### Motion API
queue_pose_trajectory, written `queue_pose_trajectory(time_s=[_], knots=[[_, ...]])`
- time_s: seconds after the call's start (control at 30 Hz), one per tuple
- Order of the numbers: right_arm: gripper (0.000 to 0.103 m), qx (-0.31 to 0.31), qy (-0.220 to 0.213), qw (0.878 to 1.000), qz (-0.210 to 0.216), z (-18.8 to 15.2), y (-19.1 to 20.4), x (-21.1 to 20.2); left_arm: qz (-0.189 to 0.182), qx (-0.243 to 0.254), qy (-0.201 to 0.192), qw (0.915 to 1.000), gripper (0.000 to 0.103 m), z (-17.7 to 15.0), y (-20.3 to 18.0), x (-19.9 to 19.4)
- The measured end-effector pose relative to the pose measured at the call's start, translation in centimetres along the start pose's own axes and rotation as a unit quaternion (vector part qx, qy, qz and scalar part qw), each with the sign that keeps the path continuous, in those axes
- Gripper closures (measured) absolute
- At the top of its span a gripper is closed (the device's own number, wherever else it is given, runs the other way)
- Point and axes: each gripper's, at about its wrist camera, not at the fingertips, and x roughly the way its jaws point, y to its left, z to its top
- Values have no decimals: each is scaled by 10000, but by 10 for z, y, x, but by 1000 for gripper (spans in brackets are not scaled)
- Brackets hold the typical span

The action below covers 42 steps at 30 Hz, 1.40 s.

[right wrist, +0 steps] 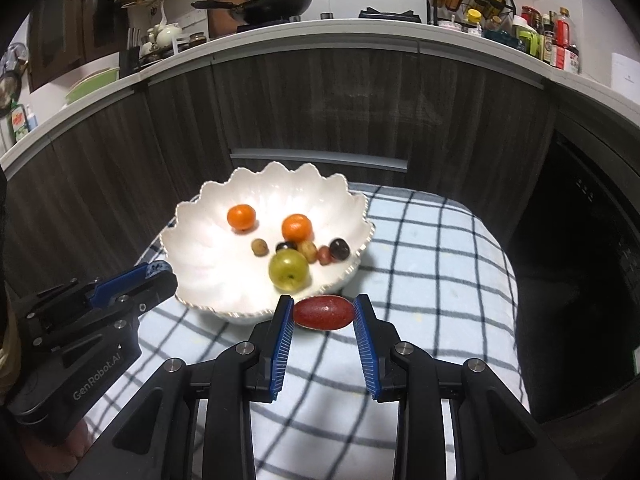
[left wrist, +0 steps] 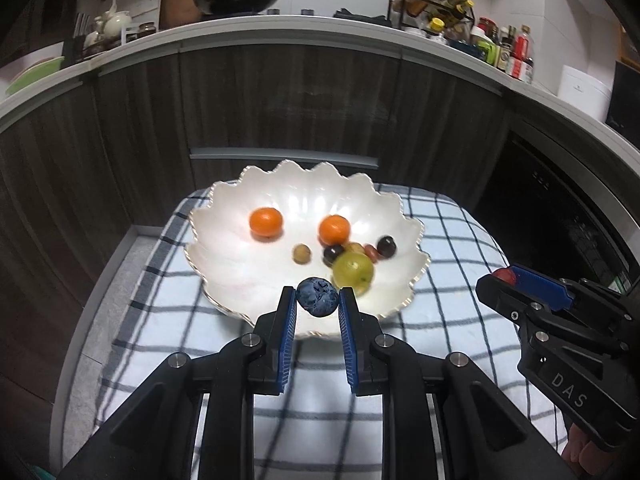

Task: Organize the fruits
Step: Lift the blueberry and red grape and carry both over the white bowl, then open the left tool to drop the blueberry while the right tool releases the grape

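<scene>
Left wrist view: left hand-held gripper [left wrist: 318,300] clamped a dark blue wrinkled round fruit [left wrist: 318,296] at lower centre, over the white scalloped bowl [left wrist: 224,240] | right wrist view: right hand-held gripper [right wrist: 324,312] pinched a red oval fruit [right wrist: 324,312] below that bowl's rim.

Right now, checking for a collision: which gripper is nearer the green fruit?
Left gripper, just in front of the green fruit, holding a blue fruit. Right gripper sits farther back.

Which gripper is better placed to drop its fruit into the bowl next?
Left. The left gripper holds its blueberry over the near rim of the white bowl, so opening the jaws should land it inside. The right gripper holds its red fruit short of the rim, above the checked cloth.
</scene>
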Motion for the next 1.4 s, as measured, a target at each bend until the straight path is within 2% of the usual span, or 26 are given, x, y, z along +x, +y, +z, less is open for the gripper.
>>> queue_pose_trajectory(time_s=[0.37, 0.6, 0.93, 1.4], knots=[[71, 2, -104, 9999, 26, 34, 20, 20, 178, -163, -132, 9996, 81, 29, 29, 12], [71, 31, -46, 9999, -110, 49, 26, 44, 299, -151, -113, 9994, 81, 46, 45, 32], [71, 185, 156, 9994, -251, 67, 24, 85, 151, -222, 131, 9996, 81, 63, 64, 71], [71, 258, 650, 9970, -323, 72, 21, 141, 195, -201, 547, 9981, 80, 58, 74, 116]])
